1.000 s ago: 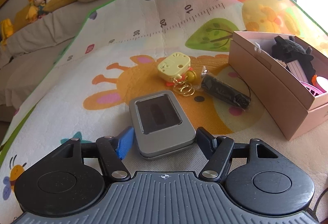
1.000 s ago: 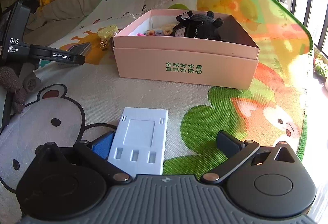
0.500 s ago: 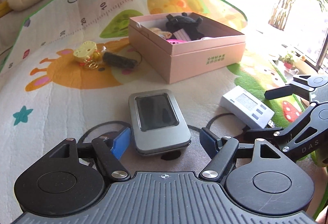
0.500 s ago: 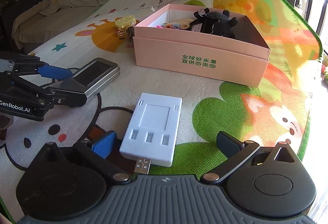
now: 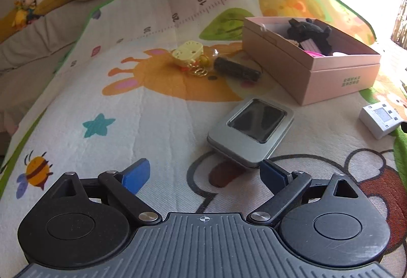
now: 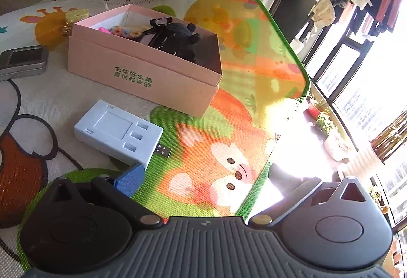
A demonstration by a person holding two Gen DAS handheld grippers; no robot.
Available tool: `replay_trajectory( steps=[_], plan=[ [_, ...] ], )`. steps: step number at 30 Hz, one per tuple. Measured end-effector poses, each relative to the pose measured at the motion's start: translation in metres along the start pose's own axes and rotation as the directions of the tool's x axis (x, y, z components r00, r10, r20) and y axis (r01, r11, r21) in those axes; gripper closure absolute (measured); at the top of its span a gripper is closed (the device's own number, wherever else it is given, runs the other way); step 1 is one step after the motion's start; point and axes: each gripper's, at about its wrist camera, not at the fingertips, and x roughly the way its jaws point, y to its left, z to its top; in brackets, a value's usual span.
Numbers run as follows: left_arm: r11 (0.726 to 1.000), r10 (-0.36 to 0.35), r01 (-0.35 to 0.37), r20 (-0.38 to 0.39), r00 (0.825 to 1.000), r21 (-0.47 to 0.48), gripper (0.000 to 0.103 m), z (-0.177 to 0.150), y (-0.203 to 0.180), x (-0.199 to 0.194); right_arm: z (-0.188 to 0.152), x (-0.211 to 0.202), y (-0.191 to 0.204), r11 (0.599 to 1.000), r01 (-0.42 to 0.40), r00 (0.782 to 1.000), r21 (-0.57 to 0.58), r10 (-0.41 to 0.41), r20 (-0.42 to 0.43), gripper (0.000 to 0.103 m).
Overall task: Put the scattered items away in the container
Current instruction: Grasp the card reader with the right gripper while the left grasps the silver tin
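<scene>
Nearest, the left gripper (image 5: 206, 177) stood wide open with nothing held; its jaws had just been opening. Its right blue pad (image 5: 273, 176) sat against the near corner of the silver tin (image 5: 250, 134), while the left pad was well clear. The tin lay flat on the play mat (image 5: 142, 110): a shallow grey metal case with rounded corners and a dark window in its lid.

The right gripper (image 6: 213, 176) also stood wide open and empty. Its left blue pad (image 6: 129, 180) lay just beside the near corner of the white USB device (image 6: 118, 131), a pale boxy block with a recessed panel, three small slots and a metal plug poking out at its near right end. Its right finger was washed out by window glare.

Farther on, the pink box (image 6: 142, 74) sat on the mat, open-topped, green characters on its front wall. Inside were a black plush toy (image 6: 178, 40) and some small coloured pieces.

Left of the box, a yellow keychain (image 5: 188, 54) and a dark packet (image 5: 236, 69) lay close together on the mat.
</scene>
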Motion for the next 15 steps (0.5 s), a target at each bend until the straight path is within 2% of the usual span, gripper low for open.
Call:
replay_trajectory(
  steps=[3, 5, 8, 11, 15],
  plan=[
    [0.999, 0.024, -0.024, 0.010, 1.000, -0.043, 0.006, 0.005, 0.008, 0.000, 0.004, 0.002, -0.008, 0.993, -0.051, 0.999, 0.110, 0.051, 0.002, 0.000],
    [0.998, 0.009, -0.008, 0.019, 1.000, -0.057, 0.005, 0.007, 0.010, -0.001, 0.007, -0.001, -0.014, 0.975, -0.115, 0.993, 0.188, 0.113, 0.021, 0.000],
    [0.998, -0.018, 0.019, 0.027, 0.999, -0.055, 0.003, 0.008, 0.008, -0.004, 0.012, -0.007, -0.023, 0.907, -0.262, 0.965, 0.330, 0.252, 0.074, 0.000],
    [0.998, -0.048, 0.049, 0.037, 0.998, -0.037, 0.002, 0.008, 0.001, -0.006, 0.016, -0.004, -0.020, 0.860, -0.321, 0.946, 0.398, 0.311, 0.091, 0.000],
    [0.996, -0.091, 0.092, 0.040, 0.995, -0.021, 0.001, 0.006, -0.007, -0.010, 0.024, 0.012, 0.004, 0.885, -0.307, 0.949, 0.350, 0.310, 0.048, 0.000]
  ],
)
